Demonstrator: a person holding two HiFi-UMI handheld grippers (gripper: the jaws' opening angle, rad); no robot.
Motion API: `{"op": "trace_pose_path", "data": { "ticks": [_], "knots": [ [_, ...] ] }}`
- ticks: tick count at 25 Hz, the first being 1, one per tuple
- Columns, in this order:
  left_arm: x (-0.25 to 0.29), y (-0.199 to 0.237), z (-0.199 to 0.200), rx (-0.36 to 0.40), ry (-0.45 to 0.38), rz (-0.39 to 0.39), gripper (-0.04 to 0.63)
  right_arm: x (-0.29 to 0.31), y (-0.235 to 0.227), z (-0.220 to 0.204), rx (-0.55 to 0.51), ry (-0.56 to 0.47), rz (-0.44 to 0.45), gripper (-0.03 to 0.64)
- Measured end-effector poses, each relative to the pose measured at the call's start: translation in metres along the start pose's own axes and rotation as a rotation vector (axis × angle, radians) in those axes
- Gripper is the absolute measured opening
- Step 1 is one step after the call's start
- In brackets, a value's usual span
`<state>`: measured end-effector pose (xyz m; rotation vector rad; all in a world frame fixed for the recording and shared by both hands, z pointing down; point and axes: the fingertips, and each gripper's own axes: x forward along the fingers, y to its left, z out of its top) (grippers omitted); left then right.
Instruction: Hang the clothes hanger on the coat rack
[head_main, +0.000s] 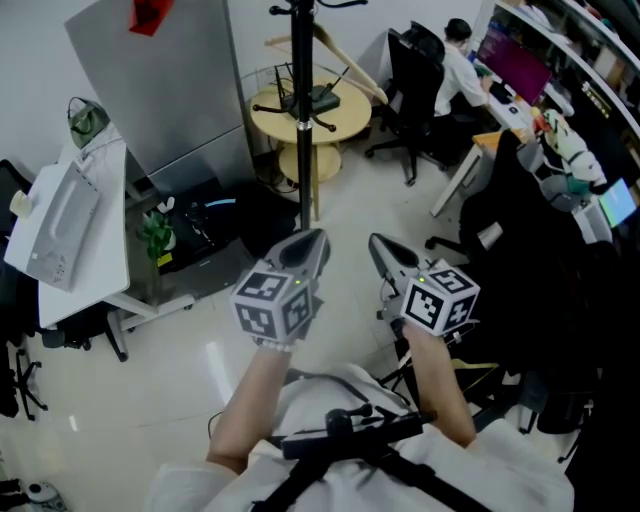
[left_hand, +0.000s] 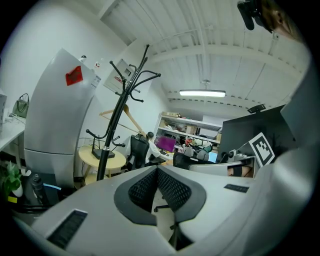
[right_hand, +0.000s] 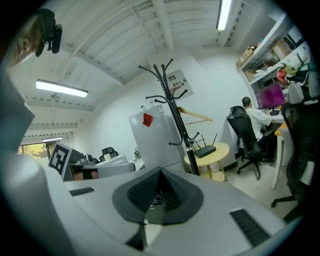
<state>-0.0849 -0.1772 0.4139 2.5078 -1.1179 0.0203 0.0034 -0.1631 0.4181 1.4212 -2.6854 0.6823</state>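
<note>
A black coat rack (head_main: 303, 120) stands ahead of me beside a round table, and a wooden clothes hanger (head_main: 335, 50) hangs from one of its upper arms. The left gripper view shows the rack (left_hand: 116, 117) at left with the hanger (left_hand: 120, 112) behind its pole. In the right gripper view the rack (right_hand: 175, 115) is at centre and the hanger (right_hand: 195, 116) sticks out to its right. My left gripper (head_main: 318, 240) and right gripper (head_main: 378, 243) are side by side, short of the rack and pointing toward it. Both the left gripper (left_hand: 157, 170) and the right gripper (right_hand: 160, 172) are shut with nothing between the jaws.
A round wooden table (head_main: 345, 125) with a black router on it stands at the rack's foot. A tall grey cabinet (head_main: 170, 80) and a white desk (head_main: 70, 220) are at left. A person (head_main: 460, 60) sits at a desk at back right; black office chairs (head_main: 520, 220) crowd the right.
</note>
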Motion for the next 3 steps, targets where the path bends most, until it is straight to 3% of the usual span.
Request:
{"op": "trace_pose_path", "data": {
  "ticks": [3],
  "knots": [
    [-0.0047, -0.0084, -0.0096, -0.003, -0.002, 0.012, -0.011, -0.0085, 0.0013, -0.007, -0.013, 0.008, 0.014, -0.002]
  ]
}}
